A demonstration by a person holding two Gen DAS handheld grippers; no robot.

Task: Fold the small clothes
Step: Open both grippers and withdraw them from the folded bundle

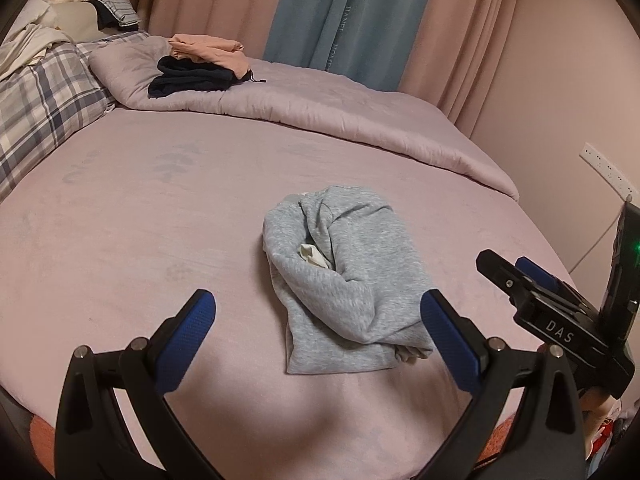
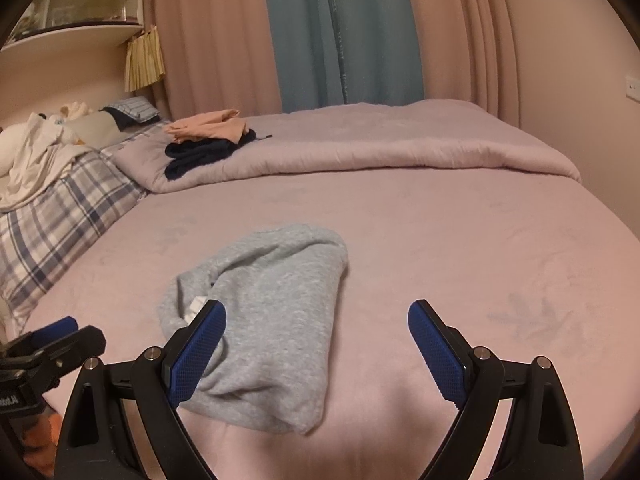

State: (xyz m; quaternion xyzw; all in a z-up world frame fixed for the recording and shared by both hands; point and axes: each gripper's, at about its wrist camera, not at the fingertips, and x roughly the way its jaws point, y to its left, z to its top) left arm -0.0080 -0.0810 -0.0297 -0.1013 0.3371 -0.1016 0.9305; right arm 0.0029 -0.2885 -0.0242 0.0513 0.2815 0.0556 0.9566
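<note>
Grey garment [image 1: 344, 276]; right gripper [image 1: 516, 276] marked "DAS"

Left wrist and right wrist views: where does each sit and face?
Left wrist: on the left hand-held gripper, angled down at the grey garment on the bed; the right hand-held gripper shows alongside.
Right wrist: on the right hand-held gripper, facing likewise; the left hand-held gripper shows.
Shared: garment, bed, folded pile, curtains.

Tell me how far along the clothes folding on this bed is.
Done: a peach garment and a navy one sit stacked on the quilt. In hand: nothing; the left gripper and right gripper are open above the bed. Left: the grey garment lies in a loose, uneven bundle.
</note>
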